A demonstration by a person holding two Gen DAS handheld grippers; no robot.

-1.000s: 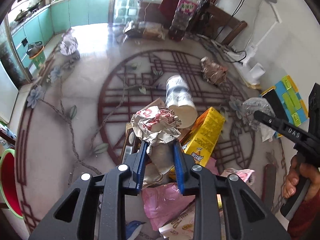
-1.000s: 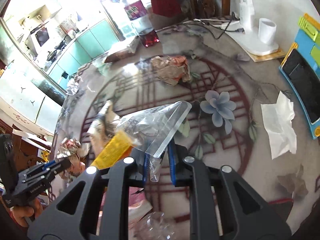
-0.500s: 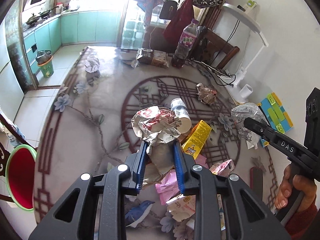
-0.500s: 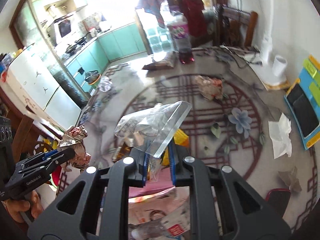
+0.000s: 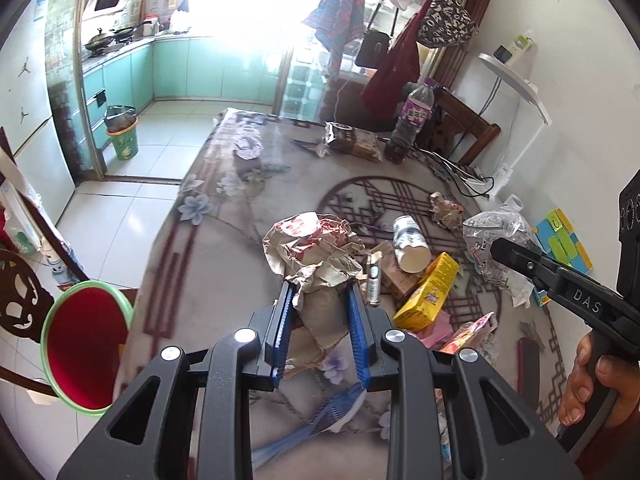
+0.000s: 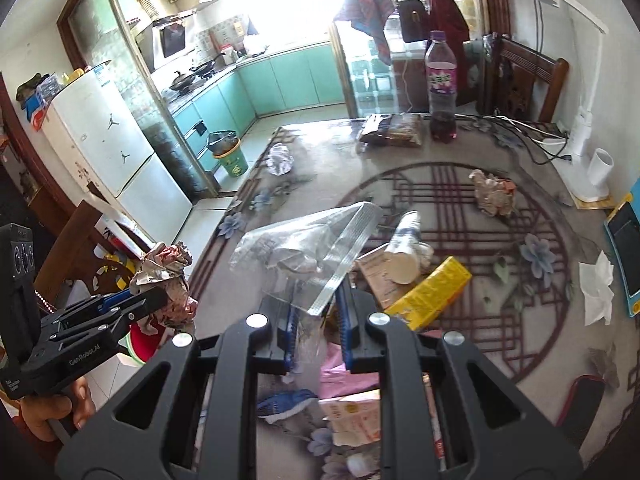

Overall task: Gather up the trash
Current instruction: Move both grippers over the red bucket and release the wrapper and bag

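Observation:
My left gripper [image 5: 318,292] is shut on a crumpled brown-and-red paper wrapper [image 5: 314,244], held above the table. In the right wrist view that gripper [image 6: 160,300] shows at the left with the wrapper [image 6: 168,280] in its tip. The right gripper [image 6: 314,300] is shut on a clear plastic bag [image 6: 304,240]; in the left wrist view it [image 5: 496,246] comes in from the right with the bag [image 5: 492,236]. On the table below lie a white cup [image 5: 410,244], a yellow box [image 5: 430,292], pink wrappers [image 5: 436,328] and another crumpled wrapper [image 6: 492,192].
A red bin with a green rim [image 5: 80,344] stands on the floor left of the table [image 5: 200,248]. A purple-labelled bottle [image 6: 440,92], a snack pack [image 6: 392,130], cables, a lamp base [image 6: 592,176], a tissue [image 6: 596,292] and a green floor bin [image 6: 228,156] lie farther off.
Both grippers have risen and pulled back from the table with their trash, so the table looks smaller and the floor, kitchen and red bin have come into view.

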